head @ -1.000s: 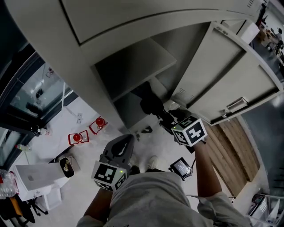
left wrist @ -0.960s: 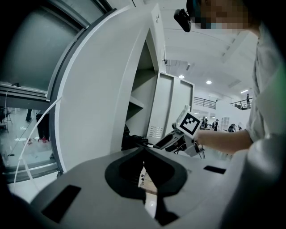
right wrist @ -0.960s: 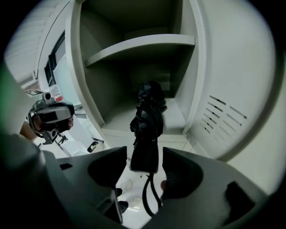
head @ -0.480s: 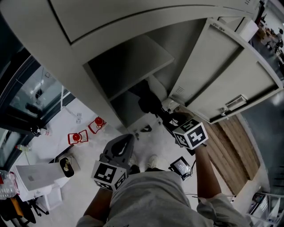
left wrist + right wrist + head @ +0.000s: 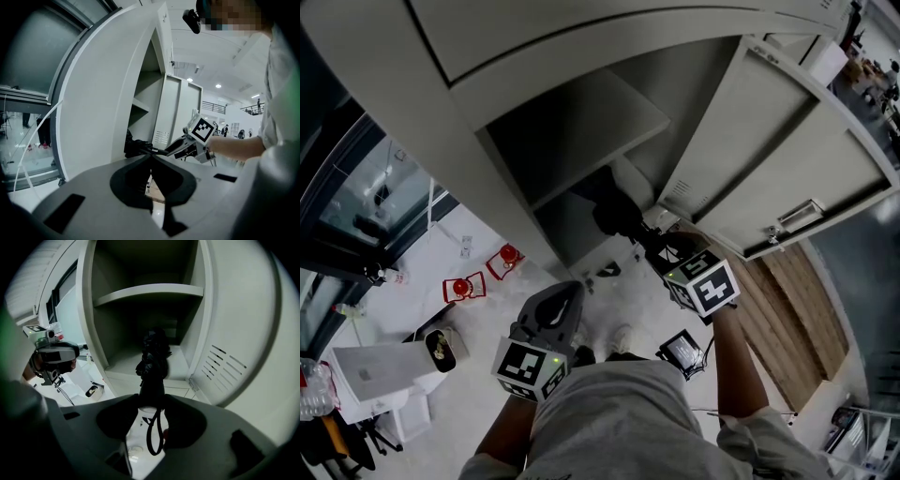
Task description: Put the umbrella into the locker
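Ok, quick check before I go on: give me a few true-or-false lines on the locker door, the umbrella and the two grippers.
1. The locker door stands open. True.
2. The left gripper holds the umbrella. False: its jaws are together on nothing. The right gripper has the umbrella, and its jaws have just been closing on the handle end.
3. The umbrella's far end reaches into the locker under the shelf. True.
4. The umbrella is spread open. False: it is folded up.
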Motion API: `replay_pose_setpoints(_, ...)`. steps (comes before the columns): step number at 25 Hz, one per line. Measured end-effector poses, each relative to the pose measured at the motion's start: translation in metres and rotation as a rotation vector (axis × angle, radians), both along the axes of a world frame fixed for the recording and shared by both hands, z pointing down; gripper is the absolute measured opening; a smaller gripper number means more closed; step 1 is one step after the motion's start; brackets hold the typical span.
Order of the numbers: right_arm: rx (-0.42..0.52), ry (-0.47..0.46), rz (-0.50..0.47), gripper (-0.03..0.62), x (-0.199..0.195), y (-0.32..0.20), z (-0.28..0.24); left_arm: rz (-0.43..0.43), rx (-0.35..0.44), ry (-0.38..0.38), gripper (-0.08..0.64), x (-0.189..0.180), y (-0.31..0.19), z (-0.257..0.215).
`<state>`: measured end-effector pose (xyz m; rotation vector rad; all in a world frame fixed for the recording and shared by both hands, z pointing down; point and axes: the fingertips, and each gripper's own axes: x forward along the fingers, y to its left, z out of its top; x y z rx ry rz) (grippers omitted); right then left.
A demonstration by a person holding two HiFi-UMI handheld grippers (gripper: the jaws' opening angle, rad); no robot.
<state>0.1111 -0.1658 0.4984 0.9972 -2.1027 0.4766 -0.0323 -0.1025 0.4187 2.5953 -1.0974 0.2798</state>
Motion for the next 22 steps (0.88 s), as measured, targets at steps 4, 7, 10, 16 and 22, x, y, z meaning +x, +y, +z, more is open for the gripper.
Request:
replay_pose_setpoints(4,0.008,0.01,-0.008,0.189,-0.004,-0.007,-0.005,-0.009,-0.006,-0.006,0.015,-0.004,-0.002,0.002)
replay_pose_setpoints(7,0.01,0.01,-0.016,0.189,-0.007,-0.014,-0.005,-0.019,-0.013,-0.011,0.015,-0.009,-0.002,0.004)
replay_pose_setpoints(10,0.018,0.011,-0.016,0.189,-0.011,-0.023,-0.008,-0.029,-0.012,-0.012,0.015,-0.014,-0.003,0.004)
replay_pose_setpoints(16,0.036,0.016,-0.029,0.189,-0.022,-0.044,-0.015,-0.056,-0.008,-0.013,0.015,-0.025,-0.005,0.003)
replay_pose_setpoints(22,0.04,0.025,-0.049,0.187,-0.031,-0.062,-0.014,-0.084,-0.004,-0.011,0.015,-0.034,-0.008,0.002)
